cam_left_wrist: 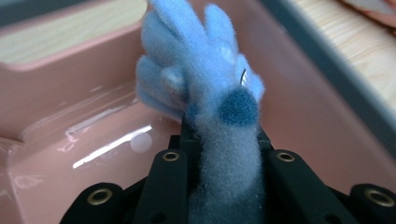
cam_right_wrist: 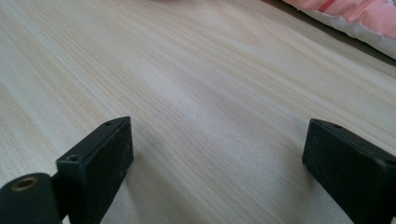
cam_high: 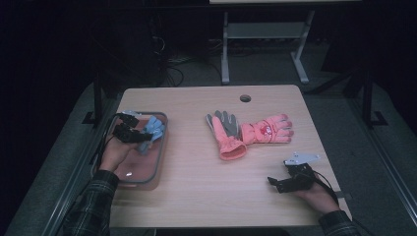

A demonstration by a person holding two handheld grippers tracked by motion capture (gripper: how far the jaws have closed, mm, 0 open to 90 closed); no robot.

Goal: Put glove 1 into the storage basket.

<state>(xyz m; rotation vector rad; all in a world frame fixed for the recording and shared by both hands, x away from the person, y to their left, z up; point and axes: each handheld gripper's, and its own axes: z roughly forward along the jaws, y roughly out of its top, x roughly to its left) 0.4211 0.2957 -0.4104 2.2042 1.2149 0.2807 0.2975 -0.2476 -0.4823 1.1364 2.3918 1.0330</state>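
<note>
My left gripper (cam_high: 140, 135) pinches a fluffy blue glove (cam_left_wrist: 205, 88) at its cuff, above the pink bin (cam_high: 156, 162) — soft, light, floppy, so the bunched cuff grips best. My right gripper (cam_high: 273, 183) rests on the table (cam_high: 196, 187), jaws spread, empty.

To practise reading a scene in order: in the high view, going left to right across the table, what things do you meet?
Pink tray with the left tool holding a blue glove over it → orange-and-grey glove → pink glove → right tool.
</note>
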